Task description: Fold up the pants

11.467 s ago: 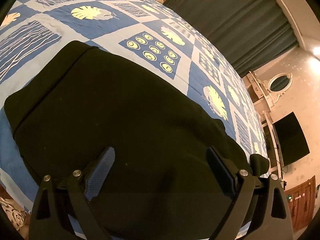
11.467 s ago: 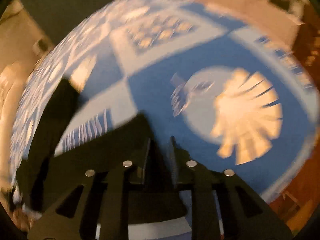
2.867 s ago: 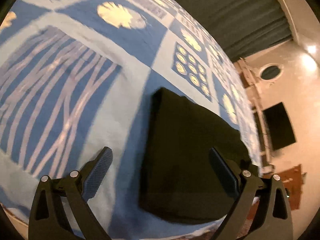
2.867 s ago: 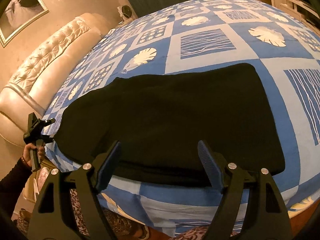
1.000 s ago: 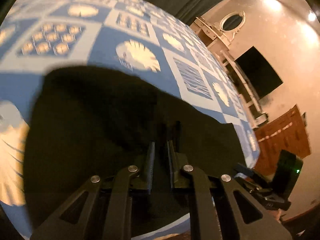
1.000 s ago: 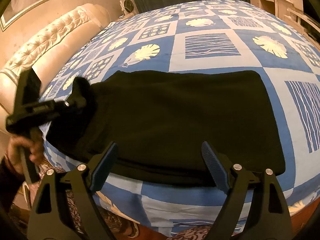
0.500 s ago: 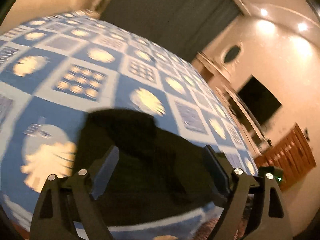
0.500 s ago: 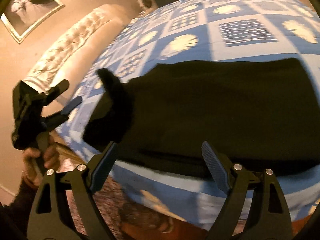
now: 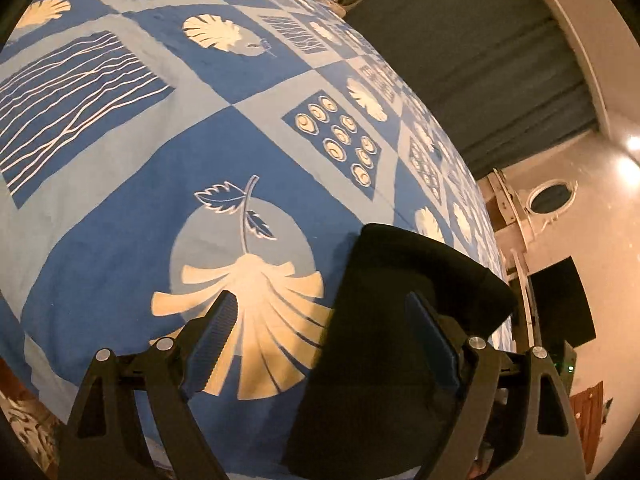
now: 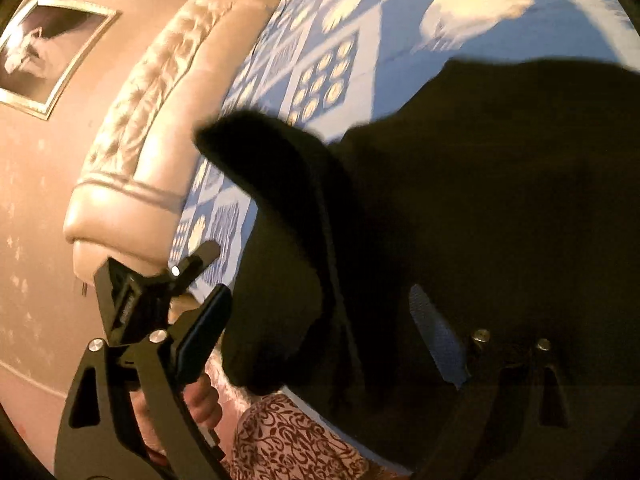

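Black pants (image 9: 404, 320) lie folded on the blue patterned bedspread (image 9: 160, 160). In the left wrist view my left gripper (image 9: 322, 344) is open over the pants' left edge, with the right finger above the cloth and the left finger above bare bedspread. In the right wrist view my right gripper (image 10: 320, 336) hangs over the end of the pants (image 10: 480, 200). Its jaws are closing with cloth between them, and the pads are not pressing on it. A flap of the pants (image 10: 260, 152) stands up at that end. Beyond it, a hand (image 10: 200, 400) holds the left gripper (image 10: 200, 268).
The bed's near edge runs just under both grippers, with patterned carpet (image 10: 300, 440) below. A padded headboard (image 10: 132, 120) and a framed picture (image 10: 44, 52) are at the left. Dark curtains (image 9: 480, 60), a dresser and a black screen (image 9: 560, 304) are beyond the bed.
My left gripper has opened, let go of the pants and swung left off them. My right gripper has swung left to the pants' end, where a flap now stands up.
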A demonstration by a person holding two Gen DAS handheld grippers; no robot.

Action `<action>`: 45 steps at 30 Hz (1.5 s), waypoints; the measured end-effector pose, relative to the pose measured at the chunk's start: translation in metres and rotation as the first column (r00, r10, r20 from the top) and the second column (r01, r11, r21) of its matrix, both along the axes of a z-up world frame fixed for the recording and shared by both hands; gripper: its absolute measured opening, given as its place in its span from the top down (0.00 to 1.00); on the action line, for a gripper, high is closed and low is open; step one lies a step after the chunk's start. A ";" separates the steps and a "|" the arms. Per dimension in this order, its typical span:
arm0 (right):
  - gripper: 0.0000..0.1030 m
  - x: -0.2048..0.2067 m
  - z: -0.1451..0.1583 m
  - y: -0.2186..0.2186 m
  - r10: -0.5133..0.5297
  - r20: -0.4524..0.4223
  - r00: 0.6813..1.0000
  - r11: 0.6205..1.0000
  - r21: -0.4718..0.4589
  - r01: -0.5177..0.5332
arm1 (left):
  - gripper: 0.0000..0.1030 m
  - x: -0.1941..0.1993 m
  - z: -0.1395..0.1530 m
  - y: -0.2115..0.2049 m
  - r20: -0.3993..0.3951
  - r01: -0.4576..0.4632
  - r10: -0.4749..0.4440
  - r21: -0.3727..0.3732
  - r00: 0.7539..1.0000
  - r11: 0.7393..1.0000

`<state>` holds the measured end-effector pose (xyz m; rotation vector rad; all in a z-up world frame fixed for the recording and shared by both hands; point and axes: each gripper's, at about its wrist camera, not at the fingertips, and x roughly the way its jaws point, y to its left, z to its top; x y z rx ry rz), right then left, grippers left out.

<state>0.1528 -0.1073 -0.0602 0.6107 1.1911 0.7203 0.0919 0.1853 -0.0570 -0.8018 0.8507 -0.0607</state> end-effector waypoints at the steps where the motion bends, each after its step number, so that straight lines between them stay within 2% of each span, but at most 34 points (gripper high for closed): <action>1: 0.81 0.001 -0.005 0.006 0.027 -0.034 0.999 0.999 0.020 -0.026 | 0.18 -0.002 -0.001 0.000 0.002 0.001 -0.001 0.004 1.000 1.000; 3: 0.84 -0.002 -0.004 0.006 0.024 -0.046 0.999 0.999 0.033 -0.022 | 0.18 -0.002 0.000 0.000 0.003 0.008 -0.008 0.012 1.000 1.000; 6: 0.87 -0.011 0.024 -0.002 0.042 0.043 0.998 0.999 0.015 -0.042 | 0.18 -0.003 0.001 -0.002 0.013 0.019 -0.019 0.004 1.000 1.000; 9: 0.88 -0.019 0.058 -0.029 0.024 0.113 0.993 1.000 0.008 -0.025 | 0.18 -0.004 0.003 -0.008 0.023 0.034 -0.033 -0.010 0.999 0.999; 14: 0.88 -0.033 0.100 -0.113 -0.068 0.190 0.980 0.998 0.008 0.067 | 0.18 -0.003 0.007 -0.027 0.039 0.085 -0.083 -0.061 0.996 0.995; 17: 0.88 -0.041 0.109 -0.165 -0.128 0.201 0.971 0.991 -0.023 0.136 | 0.18 -0.001 0.009 -0.043 0.039 0.128 -0.125 -0.079 0.991 0.989; 24: 0.88 -0.048 0.083 -0.266 -0.259 0.149 0.954 0.960 -0.071 0.272 | 0.18 0.002 0.011 -0.098 0.054 0.262 -0.259 -0.074 0.964 0.962; 28: 0.88 -0.049 0.057 -0.297 -0.313 0.103 0.944 0.944 -0.074 0.321 | 0.18 0.005 0.004 -0.125 0.039 0.319 -0.317 -0.063 0.948 0.946; 36: 0.88 -0.057 0.011 -0.337 -0.374 0.026 0.927 0.925 -0.070 0.374 | 0.18 0.009 -0.013 -0.151 0.000 0.341 -0.343 -0.107 0.939 0.934; 39: 0.76 -0.059 0.009 -0.343 -0.388 0.016 0.921 0.920 -0.057 0.388 | 0.18 0.009 -0.016 -0.159 -0.001 0.356 -0.359 -0.112 0.933 0.928; 40: 0.65 -0.060 0.010 -0.346 -0.392 0.015 0.920 0.918 -0.051 0.392 | 0.18 0.009 -0.017 -0.162 0.000 0.362 -0.364 -0.117 0.931 0.925; 41: 0.46 -0.063 0.013 -0.351 -0.405 0.019 0.914 0.913 -0.035 0.406 | 0.18 0.008 -0.018 -0.164 0.004 0.370 -0.373 -0.126 0.928 0.920; 43: 0.16 -0.072 0.020 -0.362 -0.459 0.037 0.888 0.886 -0.056 0.460 | 0.18 0.009 -0.021 -0.168 0.013 0.380 -0.383 -0.152 0.924 0.913; 45: 0.16 -0.080 0.020 -0.371 -0.484 0.042 0.874 0.870 -0.083 0.486 | 0.18 0.007 -0.025 -0.171 0.022 0.385 -0.389 -0.201 0.921 0.901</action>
